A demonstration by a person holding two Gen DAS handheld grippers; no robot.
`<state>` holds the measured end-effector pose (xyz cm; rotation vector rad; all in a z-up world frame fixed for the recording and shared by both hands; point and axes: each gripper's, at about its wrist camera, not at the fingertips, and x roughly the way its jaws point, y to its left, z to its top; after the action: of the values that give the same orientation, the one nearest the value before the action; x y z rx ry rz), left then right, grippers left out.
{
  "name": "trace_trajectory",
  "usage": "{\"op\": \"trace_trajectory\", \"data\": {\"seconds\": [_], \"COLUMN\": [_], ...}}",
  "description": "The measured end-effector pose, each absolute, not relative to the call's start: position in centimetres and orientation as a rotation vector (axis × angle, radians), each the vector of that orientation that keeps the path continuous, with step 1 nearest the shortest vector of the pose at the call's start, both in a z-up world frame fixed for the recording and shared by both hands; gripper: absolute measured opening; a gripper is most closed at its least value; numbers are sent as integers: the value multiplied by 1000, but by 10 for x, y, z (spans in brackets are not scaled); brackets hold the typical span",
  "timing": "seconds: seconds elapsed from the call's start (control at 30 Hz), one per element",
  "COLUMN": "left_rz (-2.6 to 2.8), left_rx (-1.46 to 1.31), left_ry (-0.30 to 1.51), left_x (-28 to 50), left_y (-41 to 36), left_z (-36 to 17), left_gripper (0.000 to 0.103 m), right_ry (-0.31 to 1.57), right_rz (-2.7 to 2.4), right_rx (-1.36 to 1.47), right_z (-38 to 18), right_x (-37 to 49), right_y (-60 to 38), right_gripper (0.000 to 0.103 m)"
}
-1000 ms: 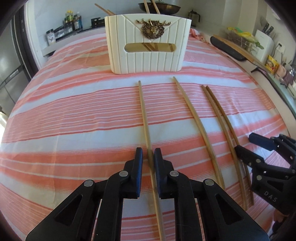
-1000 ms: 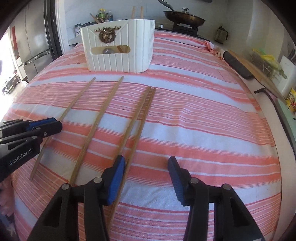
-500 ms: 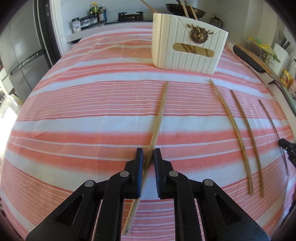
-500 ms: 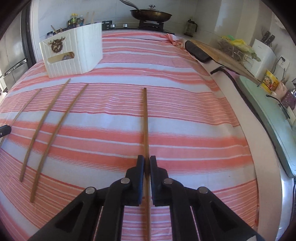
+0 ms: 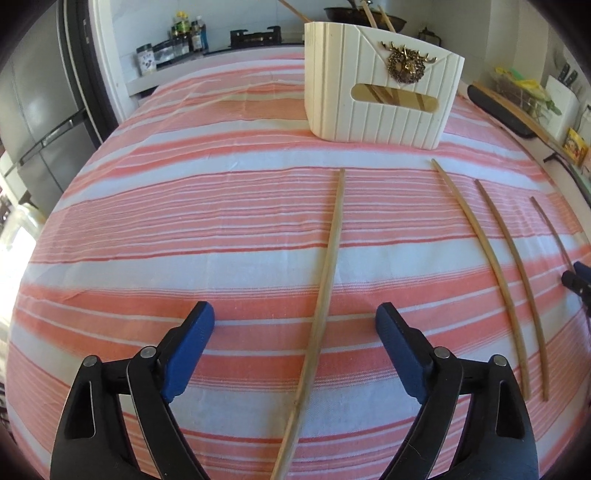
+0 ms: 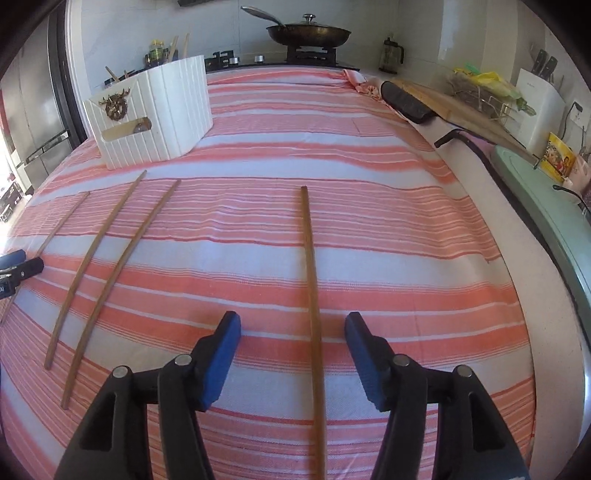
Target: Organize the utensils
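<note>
Several wooden chopsticks lie on the striped cloth. My left gripper [image 5: 295,325] is open, its jaws wide on either side of a chopstick [image 5: 327,273] that lies flat. My right gripper [image 6: 293,332] is open around another chopstick [image 6: 312,280], also flat on the cloth. Two more chopsticks [image 6: 103,254] lie side by side between the grippers. The white holder [image 5: 380,81] with a gold deer emblem stands at the far side with chopsticks in it; it also shows in the right wrist view [image 6: 151,110].
The red and white striped cloth [image 6: 369,229] covers the table. A stove with a frying pan [image 6: 308,35] is behind. A cutting board [image 6: 465,110], knife block and packets line the counter at the right. A fridge [image 5: 33,96] stands at the left.
Both grippers have opened and let go of their chopsticks, which now lie on the cloth between the jaws. Both grippers have drawn back slightly.
</note>
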<state>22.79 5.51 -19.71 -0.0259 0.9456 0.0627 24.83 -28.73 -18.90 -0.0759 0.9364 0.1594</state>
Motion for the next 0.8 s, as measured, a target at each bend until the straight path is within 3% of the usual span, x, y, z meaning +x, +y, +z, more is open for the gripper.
{"op": "trace_trajectory", "data": {"seconds": [0.17, 0.8], "left_rz": [80, 79], "left_rx": [-38, -43], "left_ry": [956, 955], "left_x": [228, 227], "left_y": [57, 58], "left_z": [-198, -197], "left_gripper": [98, 98], "right_ry": [918, 916], "right_rz": [161, 160], "right_rx": [-70, -70], "right_z": [-190, -189], "right_x": [246, 247], "right_y": [-288, -288], "right_gripper": [61, 61]}}
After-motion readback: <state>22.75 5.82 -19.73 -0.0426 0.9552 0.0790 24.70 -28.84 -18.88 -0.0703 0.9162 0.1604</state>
